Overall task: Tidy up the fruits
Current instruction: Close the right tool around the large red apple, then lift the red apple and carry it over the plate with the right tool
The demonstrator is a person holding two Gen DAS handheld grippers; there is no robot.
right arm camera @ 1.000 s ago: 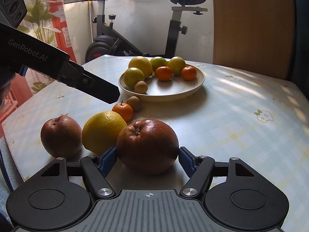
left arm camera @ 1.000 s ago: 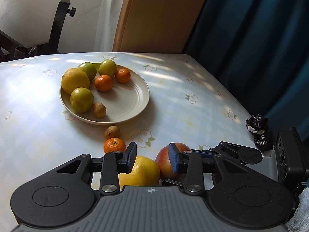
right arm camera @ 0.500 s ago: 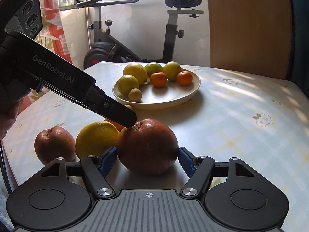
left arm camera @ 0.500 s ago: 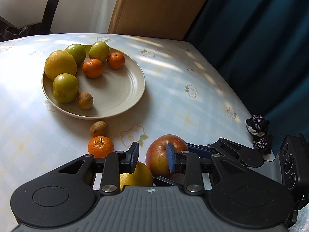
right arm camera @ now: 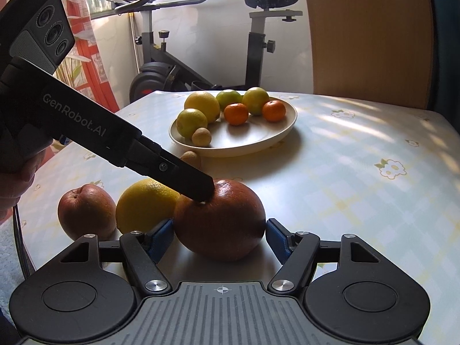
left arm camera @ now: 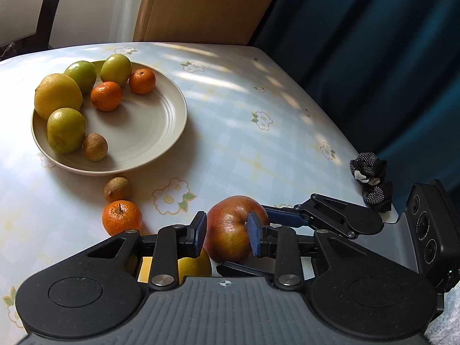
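**Q:** What lies where, from the largest item down?

**A:** The table carries a plate on its far side, already holding citrus, green fruit and one small brown fruit. Near your edge stand the red apple, a yellow citrus touching it, and a second apple beside that. A loose mandarin and a brown fruit lie between these and the plate.

**Q:** And the two tongs?

**A:** Your right gripper brackets the red apple, and its pads appear to bear on both flanks while the fruit rests on the cloth. Your left gripper has just been closing to a narrow gap, with its tip on the apple's crown at the stem hollow. Whether it pinches anything there cannot be told.

**Q:** How will the apple handle?

**A:** It is probably firm, fairly heavy and smooth-skinned, so it may slip and will bruise under a hard squeeze. Take it across the widest girth, as your right pads sit now, not by the stem.

**Q:** How is it oriented?

**A:** It is nearly round. The stem-to-base axis stands close to upright, and the crown leans slightly toward the yellow citrus.
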